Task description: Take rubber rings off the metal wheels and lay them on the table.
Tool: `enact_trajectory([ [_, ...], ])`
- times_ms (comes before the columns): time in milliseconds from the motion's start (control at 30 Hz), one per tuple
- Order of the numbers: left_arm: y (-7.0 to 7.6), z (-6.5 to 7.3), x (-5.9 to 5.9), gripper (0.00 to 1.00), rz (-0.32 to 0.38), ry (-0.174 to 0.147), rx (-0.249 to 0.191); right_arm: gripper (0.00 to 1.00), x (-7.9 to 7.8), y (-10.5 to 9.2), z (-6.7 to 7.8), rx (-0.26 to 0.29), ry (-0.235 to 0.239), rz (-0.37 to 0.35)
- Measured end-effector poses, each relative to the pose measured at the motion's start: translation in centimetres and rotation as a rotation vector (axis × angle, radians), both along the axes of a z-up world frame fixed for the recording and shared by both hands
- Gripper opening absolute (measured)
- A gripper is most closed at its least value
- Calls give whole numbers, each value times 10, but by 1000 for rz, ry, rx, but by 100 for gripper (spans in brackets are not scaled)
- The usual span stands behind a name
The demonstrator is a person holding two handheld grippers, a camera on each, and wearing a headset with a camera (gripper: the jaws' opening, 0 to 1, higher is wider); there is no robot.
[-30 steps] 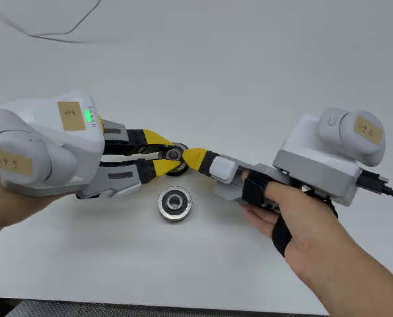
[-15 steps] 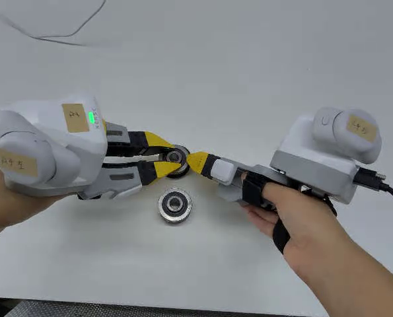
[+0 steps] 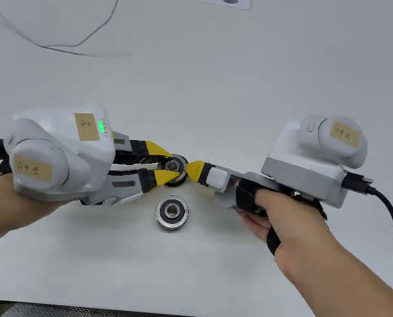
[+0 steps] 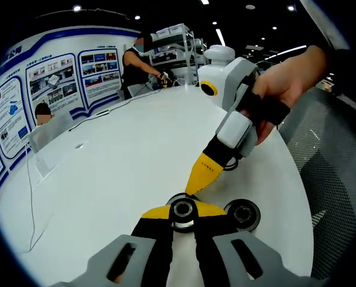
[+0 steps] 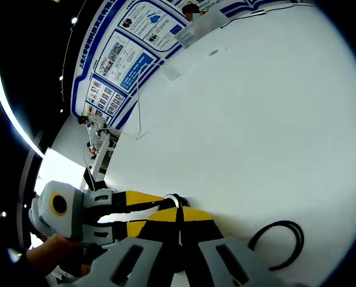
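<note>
The left tool [image 3: 164, 164] is clenched on a wheel [image 3: 176, 163], its yellow tips pinching the wheel from the far and near sides and holding it just above the white tabletop [image 3: 249, 86]. The right tool [image 3: 195, 170] comes in from the right with its jaws pressed together, and its yellow point touches the right edge of that wheel. Whether it pinches the rubber there cannot be told. A second wheel [image 3: 172, 212] lies flat on the tabletop, just near of the held one and apart from both tools. In the right gripper view a loose black ring [image 5: 279, 242] lies flat on the tabletop beside that tool's jaws.
</note>
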State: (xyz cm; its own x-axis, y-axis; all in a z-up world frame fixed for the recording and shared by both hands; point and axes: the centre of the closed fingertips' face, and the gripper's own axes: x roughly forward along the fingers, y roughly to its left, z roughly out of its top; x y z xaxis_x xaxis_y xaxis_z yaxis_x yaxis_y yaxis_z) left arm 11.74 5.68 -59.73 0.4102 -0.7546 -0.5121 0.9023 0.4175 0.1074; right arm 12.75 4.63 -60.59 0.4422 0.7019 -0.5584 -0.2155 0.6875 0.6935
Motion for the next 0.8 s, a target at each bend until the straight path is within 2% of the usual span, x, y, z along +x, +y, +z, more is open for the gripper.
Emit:
enact_trajectory([
  [67, 0, 0, 0, 12, 4, -1, 2, 1, 0, 0, 0, -14, -1, -3],
  [133, 0, 0, 0, 12, 6, -2, 6, 0, 0, 1, 2, -32, -21, 10],
  [233, 0, 0, 0, 12, 13, -3, 2, 0, 2, 1, 2, -37, -27, 16],
  [800, 2, -1, 1, 12, 20, -2, -11, 0, 1, 6, 3, 7, -4, 34],
])
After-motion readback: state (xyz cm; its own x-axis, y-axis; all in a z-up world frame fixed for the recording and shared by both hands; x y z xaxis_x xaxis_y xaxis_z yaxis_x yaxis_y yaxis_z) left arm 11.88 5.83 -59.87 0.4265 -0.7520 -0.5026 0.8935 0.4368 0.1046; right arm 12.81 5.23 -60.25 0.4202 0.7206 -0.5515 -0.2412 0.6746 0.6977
